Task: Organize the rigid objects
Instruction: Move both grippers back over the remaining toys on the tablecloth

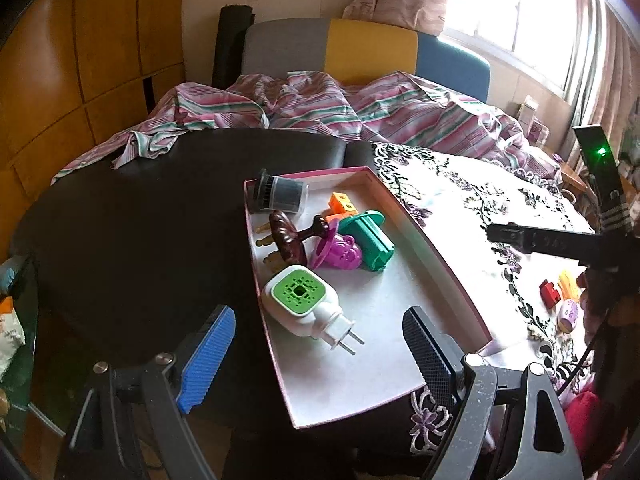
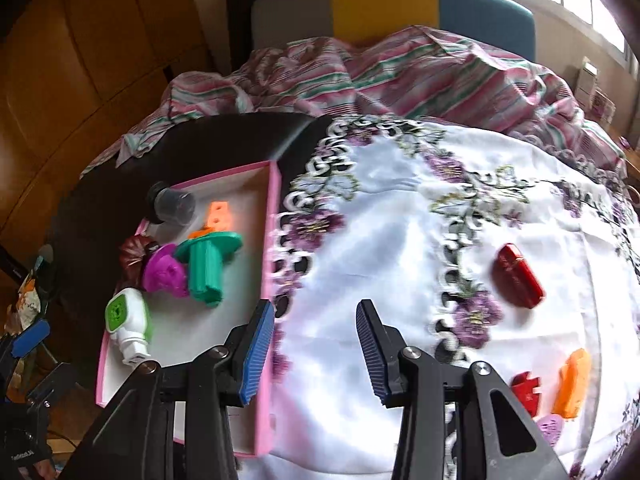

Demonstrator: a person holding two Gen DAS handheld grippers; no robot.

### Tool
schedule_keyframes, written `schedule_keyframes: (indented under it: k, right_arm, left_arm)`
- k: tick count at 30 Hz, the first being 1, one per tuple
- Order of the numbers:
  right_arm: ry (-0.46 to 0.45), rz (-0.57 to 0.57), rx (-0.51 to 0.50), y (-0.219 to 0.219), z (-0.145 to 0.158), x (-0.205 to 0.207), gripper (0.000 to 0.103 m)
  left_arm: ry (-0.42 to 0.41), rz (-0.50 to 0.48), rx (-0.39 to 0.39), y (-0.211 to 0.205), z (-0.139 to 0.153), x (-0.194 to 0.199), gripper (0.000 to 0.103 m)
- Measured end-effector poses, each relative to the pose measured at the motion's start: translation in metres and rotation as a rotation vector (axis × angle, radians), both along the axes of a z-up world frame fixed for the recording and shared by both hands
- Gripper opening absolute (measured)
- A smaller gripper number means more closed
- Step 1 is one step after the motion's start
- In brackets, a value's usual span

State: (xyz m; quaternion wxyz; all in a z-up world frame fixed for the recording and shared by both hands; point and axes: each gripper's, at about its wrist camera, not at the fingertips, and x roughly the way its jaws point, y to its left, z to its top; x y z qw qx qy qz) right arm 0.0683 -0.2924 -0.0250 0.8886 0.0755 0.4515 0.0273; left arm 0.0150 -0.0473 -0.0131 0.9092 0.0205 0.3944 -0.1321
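A pink-rimmed tray [image 1: 440, 256] holds a white and green plug-in device [image 1: 304, 304], a green mould [image 1: 368, 240], a purple piece [image 1: 340, 256], a brown piece [image 1: 288, 240], an orange block [image 1: 342, 204] and a dark cylinder [image 1: 280, 196]. My left gripper [image 1: 320, 356] stands open over the tray's near end, and nothing lies between its fingers. My right gripper [image 2: 316, 344] is open and empty above the flowered cloth [image 2: 400, 220], just right of the tray's rim [image 2: 274, 240]. On the cloth lie a red case [image 2: 520, 276], an orange piece [image 2: 572, 384], a small red piece [image 2: 526, 392] and a purple piece [image 2: 550, 428].
The tray rests half on a dark round table [image 1: 140, 220] and half on the cloth. A bed with a striped cover [image 1: 320, 108] lies behind the table. Wooden wardrobe doors [image 1: 80, 60] stand at the left and a window [image 1: 520, 8] at the back right.
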Motion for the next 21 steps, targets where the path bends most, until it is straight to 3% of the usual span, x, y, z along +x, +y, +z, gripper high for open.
schedule_keyframes:
  k: [10, 15, 21]
  right_arm:
    - [-0.015, -0.144, -0.031, -0.074, 0.013, -0.011, 0.043]
    - [-0.028, -0.277, -0.038, -0.129, 0.011, -0.018, 0.043]
    - [-0.047, -0.467, 0.056, -0.189, -0.014, -0.036, 0.043]
  left_arm:
    - [-0.013, -0.07, 0.019, -0.027, 0.005, 0.002, 0.086]
    - [-0.017, -0.111, 0.036, -0.047, 0.006, 0.005, 0.086]
    - [-0.017, -0.153, 0.063, -0.071, 0.007, 0.011, 0.086]
